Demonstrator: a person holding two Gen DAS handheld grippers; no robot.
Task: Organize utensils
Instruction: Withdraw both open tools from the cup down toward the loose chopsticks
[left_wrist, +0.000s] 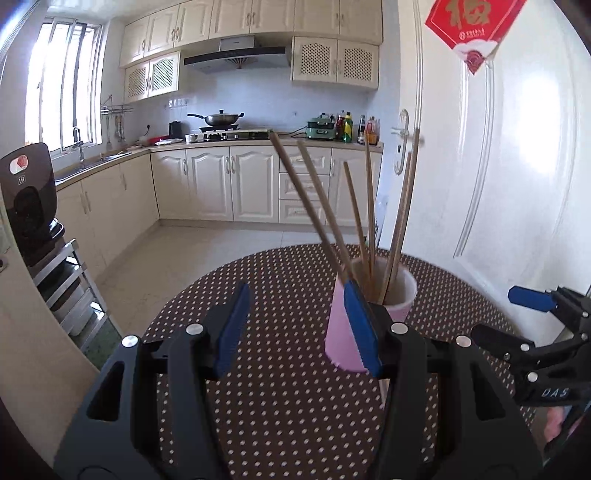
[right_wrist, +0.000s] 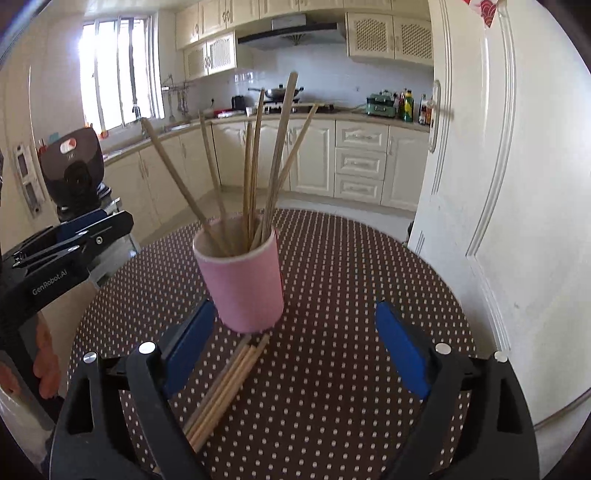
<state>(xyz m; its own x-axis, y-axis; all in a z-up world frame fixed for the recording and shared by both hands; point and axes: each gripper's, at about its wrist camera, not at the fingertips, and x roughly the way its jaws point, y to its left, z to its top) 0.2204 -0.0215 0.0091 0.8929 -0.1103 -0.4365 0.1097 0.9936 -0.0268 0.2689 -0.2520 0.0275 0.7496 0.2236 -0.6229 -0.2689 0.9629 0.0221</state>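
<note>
A pink cup (right_wrist: 242, 284) stands on the round dotted table (right_wrist: 351, 266) and holds several wooden chopsticks (right_wrist: 255, 162). Several more chopsticks (right_wrist: 225, 387) lie flat on the table in front of the cup, between my right gripper's fingers. My right gripper (right_wrist: 295, 350) is open and empty, just short of the cup. In the left wrist view the cup (left_wrist: 343, 332) sits partly behind my left gripper's right finger, with its chopsticks (left_wrist: 314, 199) fanning upward. My left gripper (left_wrist: 299, 328) is open and empty. The right gripper (left_wrist: 535, 306) shows at that view's right edge.
A white door (right_wrist: 517, 166) stands close to the table's right side. A dark appliance (right_wrist: 74, 166) on a metal rack stands to the left. Kitchen cabinets (left_wrist: 229, 184) and a counter with a stove line the far wall.
</note>
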